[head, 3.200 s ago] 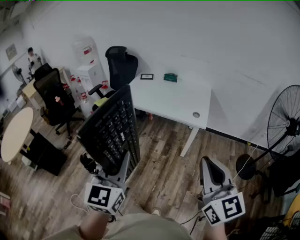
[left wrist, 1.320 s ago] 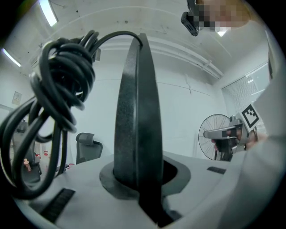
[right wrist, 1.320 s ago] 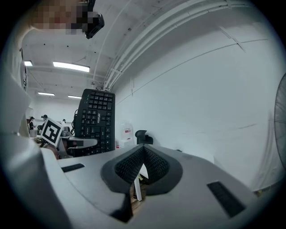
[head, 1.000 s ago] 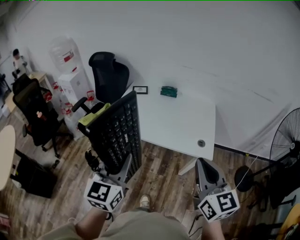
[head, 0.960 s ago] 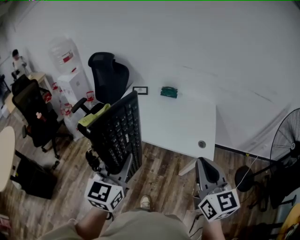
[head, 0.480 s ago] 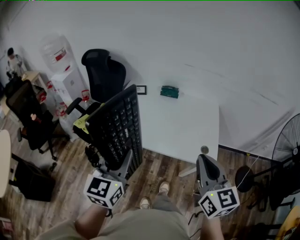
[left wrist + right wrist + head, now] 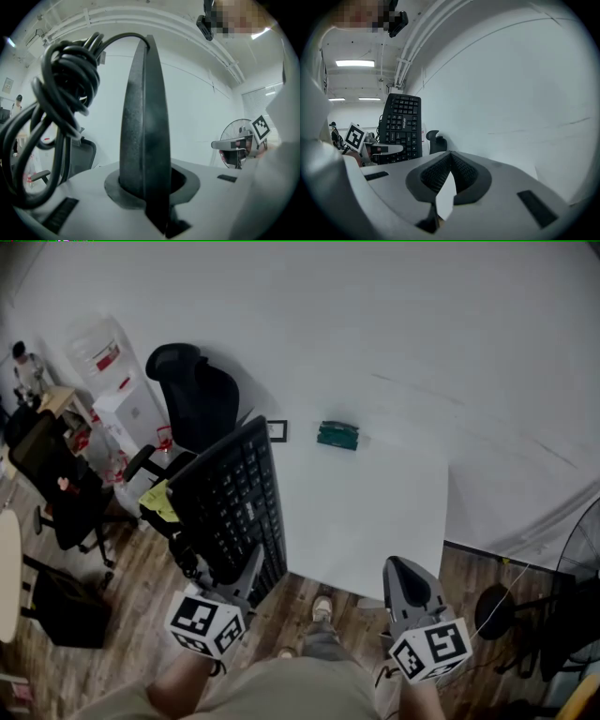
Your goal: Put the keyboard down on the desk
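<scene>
Walked right up, so the desk [image 7: 375,512] is way closer now. Left gripper [image 7: 249,563] is still clamped on the keyboard [image 7: 232,498], up on edge, probably just over the desk's left edge. Right gripper [image 7: 403,573] is pinched together, empty. Set-down's next.

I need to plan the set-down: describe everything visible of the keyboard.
The keyboard is black, full-size and plastic-looking, with rows of dark keys. It is held in the air, tilted, keys facing the person, its near edge clamped in the left gripper. Its dark cable hangs coiled beside it. It is not yet on the white desk.
</scene>
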